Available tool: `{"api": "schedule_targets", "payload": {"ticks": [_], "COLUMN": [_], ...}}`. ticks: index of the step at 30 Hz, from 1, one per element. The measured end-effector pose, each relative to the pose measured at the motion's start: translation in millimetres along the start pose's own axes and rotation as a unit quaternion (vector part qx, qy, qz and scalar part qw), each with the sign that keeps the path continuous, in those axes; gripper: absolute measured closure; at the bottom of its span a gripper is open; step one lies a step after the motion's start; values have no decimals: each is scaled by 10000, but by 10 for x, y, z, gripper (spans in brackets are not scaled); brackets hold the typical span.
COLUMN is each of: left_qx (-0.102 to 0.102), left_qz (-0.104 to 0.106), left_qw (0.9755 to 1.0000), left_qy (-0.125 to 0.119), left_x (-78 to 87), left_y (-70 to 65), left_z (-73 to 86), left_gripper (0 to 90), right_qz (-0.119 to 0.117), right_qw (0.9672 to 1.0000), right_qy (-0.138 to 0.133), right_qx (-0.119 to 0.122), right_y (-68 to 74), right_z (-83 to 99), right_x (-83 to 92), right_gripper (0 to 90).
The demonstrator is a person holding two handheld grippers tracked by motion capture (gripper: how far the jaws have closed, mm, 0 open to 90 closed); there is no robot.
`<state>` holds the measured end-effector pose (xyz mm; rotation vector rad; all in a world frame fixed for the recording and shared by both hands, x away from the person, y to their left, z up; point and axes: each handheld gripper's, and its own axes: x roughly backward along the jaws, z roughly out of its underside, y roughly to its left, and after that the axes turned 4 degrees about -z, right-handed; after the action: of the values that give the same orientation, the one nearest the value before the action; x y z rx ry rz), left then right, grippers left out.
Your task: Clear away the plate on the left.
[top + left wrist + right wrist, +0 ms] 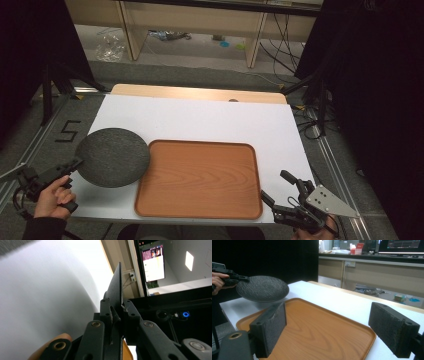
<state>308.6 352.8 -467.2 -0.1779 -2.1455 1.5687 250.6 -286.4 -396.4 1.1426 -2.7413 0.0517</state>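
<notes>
Your right hand-held gripper (327, 332) sits jaws apart over the wooden tray (200, 180). Your left hand-held gripper (75, 164) is clamped on the dark plate's (114, 156) rim, plate raised above the desk (200, 117), left of the tray.

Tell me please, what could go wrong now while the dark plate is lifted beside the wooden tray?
1. The left tool grips the dark plate only at its rim, so the plate may tilt or slip out.
2. The plate hangs above the tray's left edge; lowered carelessly, it could strike the tray rim.
3. The right tool waits open near the tray's right corner and could bump it.
</notes>
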Motion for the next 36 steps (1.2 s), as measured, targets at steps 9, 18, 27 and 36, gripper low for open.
{"api": "schedule_targets", "payload": {"ticks": [9,18,27,36], "left_qx": [-85,-290,-366,-509], "left_qz": [-38,80,222,370], "left_qw": [9998,9981,9951,9890], "left_qy": [164,545,889,1336], "left_x": [-95,-232,-402,-640], "left_y": [-143,-234,-381,-543], "left_z": [162,345,584,927], "left_gripper": [809,808,805,799], "right_qz": [0,23,-4,-14], "right_qw": [10000,10000,10000,10000], "right_qy": [10,26,9,17], "right_qx": [0,13,95,59], "right_y": [1,0,-11,-11], "right_z": [0,6,8,9], "right_x": [4,-1,-12,-10], "right_gripper": [158,158,158,159]}}
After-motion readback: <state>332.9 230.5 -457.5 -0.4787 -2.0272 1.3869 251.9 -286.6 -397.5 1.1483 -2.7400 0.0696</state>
